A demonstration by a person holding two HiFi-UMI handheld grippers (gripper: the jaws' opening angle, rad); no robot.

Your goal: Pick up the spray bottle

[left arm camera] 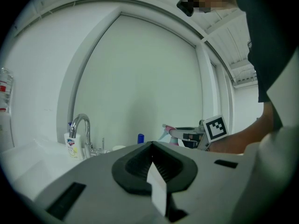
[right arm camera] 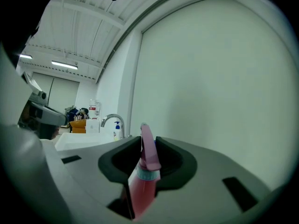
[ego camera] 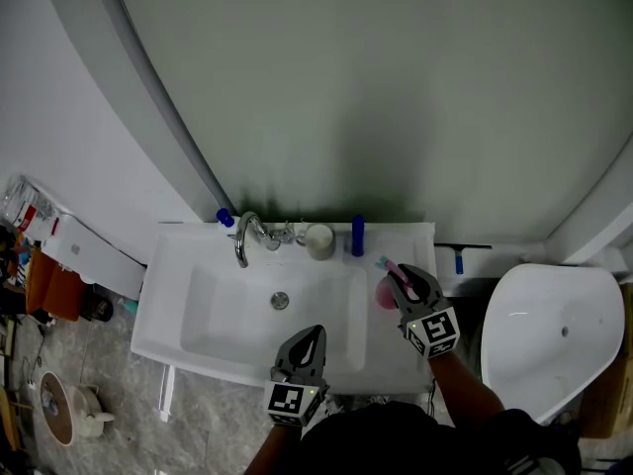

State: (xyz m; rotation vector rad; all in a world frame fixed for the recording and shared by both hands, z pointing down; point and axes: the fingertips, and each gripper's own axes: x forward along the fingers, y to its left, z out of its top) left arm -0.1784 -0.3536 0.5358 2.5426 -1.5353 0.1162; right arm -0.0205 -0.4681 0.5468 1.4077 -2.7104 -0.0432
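Note:
The pink spray bottle (ego camera: 383, 293) hangs over the right ledge of the white sink (ego camera: 178, 305), with my right gripper (ego camera: 401, 277) shut on it near its neck. In the right gripper view the bottle (right arm camera: 142, 183) stands upright between the two dark pads, its pink trigger head (right arm camera: 148, 148) rising above them. The left gripper view shows the bottle's nozzle (left arm camera: 167, 129) to the right, held by the right gripper. My left gripper (ego camera: 314, 334) hovers over the sink's front rim, jaws together with nothing in them (left arm camera: 152, 146).
A chrome faucet (ego camera: 245, 236), a white cup (ego camera: 319, 239) and a blue bottle (ego camera: 357, 236) line the sink's back edge. A soap bottle (left arm camera: 71, 143) stands by the faucet. A white toilet (ego camera: 554, 334) sits to the right. Clutter lies on the floor at the left.

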